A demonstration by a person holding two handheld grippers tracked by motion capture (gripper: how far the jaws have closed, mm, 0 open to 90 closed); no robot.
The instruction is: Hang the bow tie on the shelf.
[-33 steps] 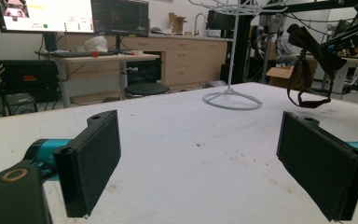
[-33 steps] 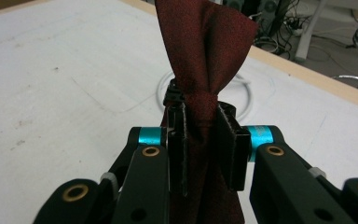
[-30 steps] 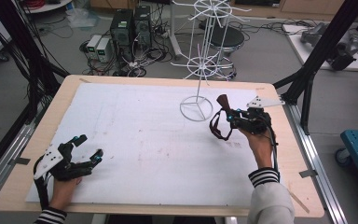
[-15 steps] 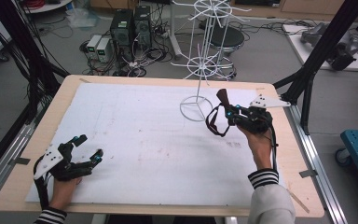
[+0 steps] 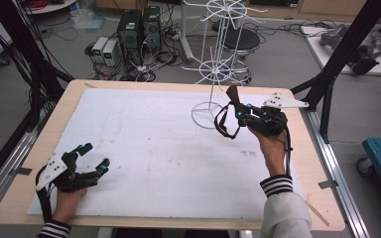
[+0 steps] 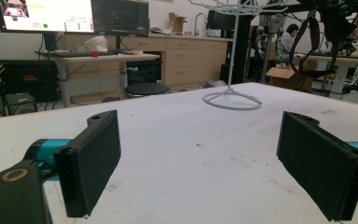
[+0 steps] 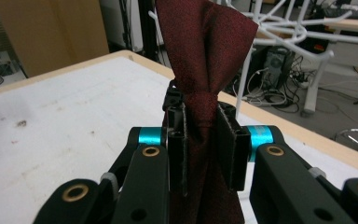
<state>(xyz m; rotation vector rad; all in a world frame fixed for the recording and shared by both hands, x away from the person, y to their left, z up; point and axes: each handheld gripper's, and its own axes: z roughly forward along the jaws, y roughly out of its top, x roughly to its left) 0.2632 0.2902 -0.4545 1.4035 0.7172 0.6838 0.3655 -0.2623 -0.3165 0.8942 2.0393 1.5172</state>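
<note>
The right claw [image 5: 238, 112] is raised over the far right part of the tabletop [image 5: 154, 144] and pinches a dark red bow tie [image 7: 205, 70] at its knot, the strap [image 5: 223, 124] hanging in a loop beside the white wire rack [image 5: 218, 74]. The left claw [image 5: 90, 157] rests near the front left corner, jaws spread wide with nothing between them

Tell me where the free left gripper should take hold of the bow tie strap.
Probably the bottom of the strap loop hanging below the right gripper, which pinches the bow tie at its knot. Come from the side, the open left gripper straddling one strand; the loop hangs clear of the white rack.
</note>
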